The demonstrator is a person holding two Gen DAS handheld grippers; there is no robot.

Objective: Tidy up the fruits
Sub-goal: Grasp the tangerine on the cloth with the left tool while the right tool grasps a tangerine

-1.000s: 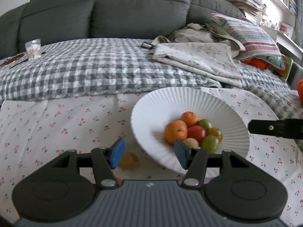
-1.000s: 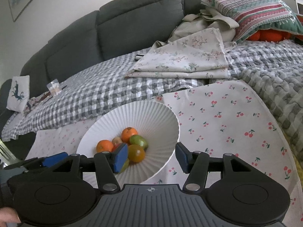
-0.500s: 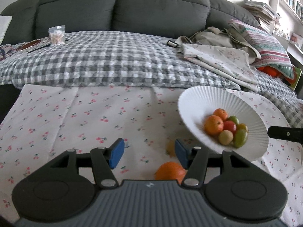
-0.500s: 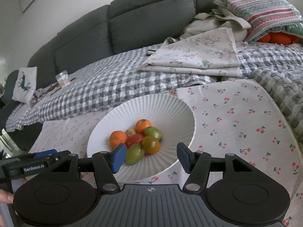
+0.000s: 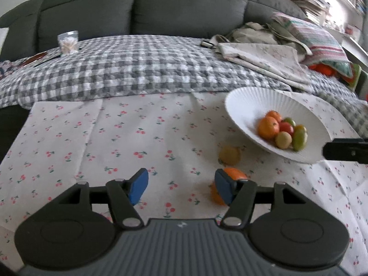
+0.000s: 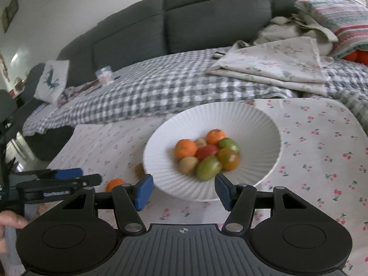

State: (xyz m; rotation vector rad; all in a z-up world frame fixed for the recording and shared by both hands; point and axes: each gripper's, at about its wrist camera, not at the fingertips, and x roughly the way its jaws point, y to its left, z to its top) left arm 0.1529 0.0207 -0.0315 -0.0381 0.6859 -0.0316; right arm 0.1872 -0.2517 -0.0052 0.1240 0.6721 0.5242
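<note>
A white ribbed bowl (image 5: 243,105) (image 6: 260,124) holds several small fruits, orange, red, green and yellow-brown (image 6: 204,154). Two fruits lie loose on the cherry-print cloth: an orange one (image 5: 232,174) (image 6: 114,183) partly hidden behind my left gripper's right fingertip, and a yellowish one (image 5: 229,154) (image 6: 139,169) beside the bowl. My left gripper (image 5: 180,185) is open and empty, low over the cloth, left of the orange fruit. My right gripper (image 6: 182,189) is open and empty, at the bowl's near rim. The left gripper also shows in the right wrist view (image 6: 66,177).
A grey checked blanket (image 5: 138,69) lies behind the cloth, with a small glass jar (image 5: 67,42) at its left. Folded floral cloths (image 6: 276,62) and a striped pillow (image 5: 322,41) lie at the right. A dark grey sofa back (image 5: 138,4) stands behind.
My left gripper moved left and back from the bowl; the two loose fruits came into view ahead of it. My right gripper moved closer to the bowl. Both stayed open.
</note>
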